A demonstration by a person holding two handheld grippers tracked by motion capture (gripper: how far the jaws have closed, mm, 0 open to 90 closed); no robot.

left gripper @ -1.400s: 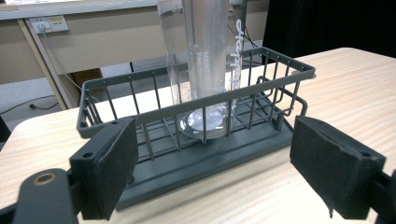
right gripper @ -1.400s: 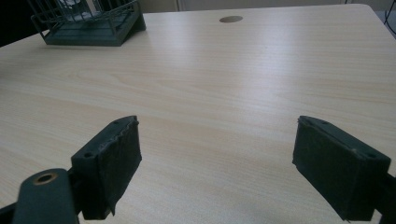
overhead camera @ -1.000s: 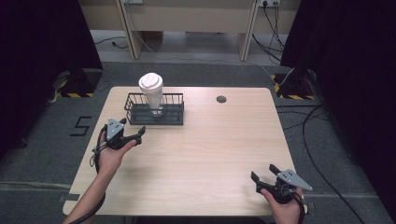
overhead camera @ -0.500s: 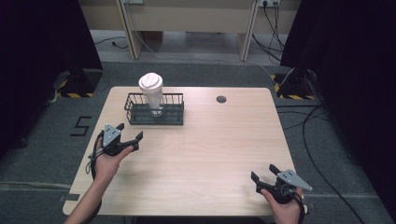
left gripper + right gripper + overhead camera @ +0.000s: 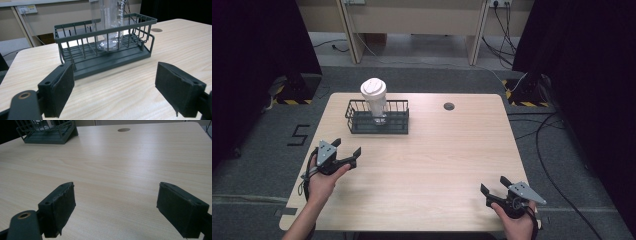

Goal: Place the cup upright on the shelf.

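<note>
A dark wire basket (image 5: 353, 124) stands at the back left of the wooden table (image 5: 437, 150). Inside it a clear tumbler with a white lid (image 5: 375, 100) stands upright. The left gripper view looks at the basket (image 5: 75, 45) from close by, with the tumbler (image 5: 110, 22) behind its bars. My left gripper (image 5: 347, 152) is open in front of the basket, a short way from it, with nothing between its jaws. Near the front right corner my right gripper (image 5: 493, 185) is open over bare wood. Its view has the basket (image 5: 47, 136) far off at top left.
A round cable hole (image 5: 449, 106) sits in the tabletop at the back right of centre. Cables (image 5: 542, 130) run over the grey floor to the right of the table. A wooden desk frame (image 5: 412, 20) stands beyond the far edge.
My left gripper has drawn back from the basket toward the table's front left. The right gripper has not moved.
</note>
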